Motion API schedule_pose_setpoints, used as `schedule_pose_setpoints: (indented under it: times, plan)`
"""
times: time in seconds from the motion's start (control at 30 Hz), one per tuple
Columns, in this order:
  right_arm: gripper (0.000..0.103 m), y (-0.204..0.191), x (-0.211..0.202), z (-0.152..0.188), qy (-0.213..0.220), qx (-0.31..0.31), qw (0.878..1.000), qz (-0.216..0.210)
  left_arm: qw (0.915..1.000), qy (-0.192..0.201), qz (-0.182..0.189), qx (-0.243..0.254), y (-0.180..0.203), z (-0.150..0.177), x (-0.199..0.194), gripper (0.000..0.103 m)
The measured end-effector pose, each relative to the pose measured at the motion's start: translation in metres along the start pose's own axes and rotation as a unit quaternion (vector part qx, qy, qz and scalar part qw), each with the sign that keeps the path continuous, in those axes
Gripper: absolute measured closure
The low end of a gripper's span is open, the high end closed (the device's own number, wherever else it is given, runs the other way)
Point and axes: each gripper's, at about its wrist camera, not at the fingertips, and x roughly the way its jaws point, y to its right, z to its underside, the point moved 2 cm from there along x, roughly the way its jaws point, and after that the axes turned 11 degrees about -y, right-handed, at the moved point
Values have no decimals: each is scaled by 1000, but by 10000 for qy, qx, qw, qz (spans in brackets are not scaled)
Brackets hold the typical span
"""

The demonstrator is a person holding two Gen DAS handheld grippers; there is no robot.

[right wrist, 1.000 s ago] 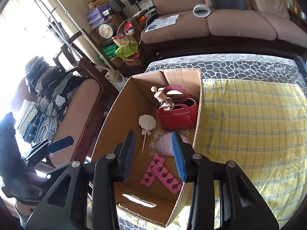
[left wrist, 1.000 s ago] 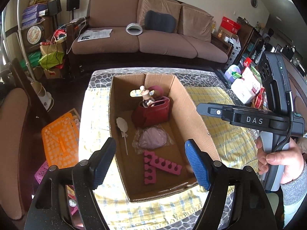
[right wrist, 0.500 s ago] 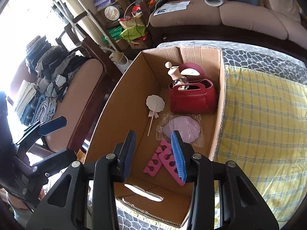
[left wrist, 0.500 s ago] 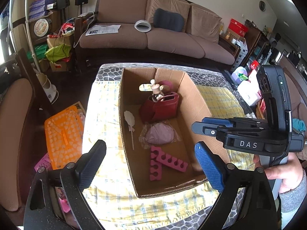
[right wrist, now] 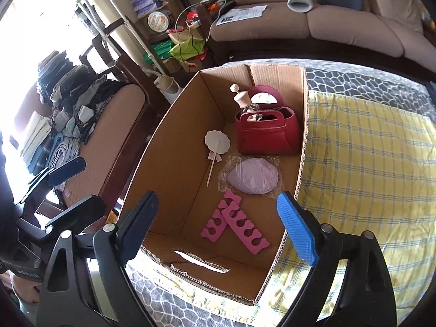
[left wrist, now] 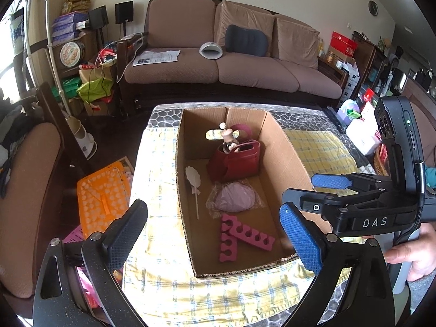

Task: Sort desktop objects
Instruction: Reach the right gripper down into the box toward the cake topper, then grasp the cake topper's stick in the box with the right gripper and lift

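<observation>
Both sets of tongs hang above the cardboard box [left wrist: 283,147], and both are empty! The left tongs [left wrist: 214,231] are spread wide, the right tongs [right wrist: 216,223] spread just as wide, nothing between the pads of either. Down on the box floor: pink toe separators [right wrist: 235,224] at six o'clock, a wrapped lilac puff [right wrist: 253,175] just beyond them, a white paper fan [right wrist: 217,141] at nine, and a red handbag [right wrist: 268,136] at twelve with a wooden-topped bottle [right wrist: 239,96] poking out of it. The sorting looks well along (the yellow checked cloth [right wrist: 368,150] on the surface shows nothing loose). If anything needs nudging, the right tongs should drop straight down, clear of the box's right-hand wall, and close gently on soft foam. The right tongs tilt steeply downward over the near rim; the person's hand [left wrist: 408,250] grips their handle at three o'clock in the left view.
</observation>
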Motion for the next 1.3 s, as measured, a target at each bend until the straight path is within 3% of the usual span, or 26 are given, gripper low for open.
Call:
schedule_pose_setpoints:
  times: [0.13, 0.27, 0.37, 0.57, 0.73, 0.97, 1.3]
  plan:
    - [18, -5, 5, -6, -140, -75, 9999, -59, 9996, 68, 244, -143, -15, -2, -4, 4]
    - [49, -20, 27, -25, -528, -341, 9978, 209, 9989, 149, 372, -241, -35, -6, -6, 4]
    - [63, -28, 66, -45, -1134, -417, 9914, 504, 9983, 173, 482, -277, -47, -10, -2, 4]
    - [68, -34, 138, -80, -1761, -230, 9821, 630, 9962, 166, 764, -393, -67, -14, 15, 4]
    - [76, -29, 180, -87, -2221, -65, 9730, 620, 9946, 128, 921, -454, -78, -12, 27, 4]
    - [78, -19, 184, -99, -2297, 381, 9724, 166, 9906, 221, 1167, -685, -90, -10, 32, 4]
    - [80, -17, 195, -113, -2241, 630, 9705, 632, 9870, 231, 1373, -800, -97, -4, 37, 4]
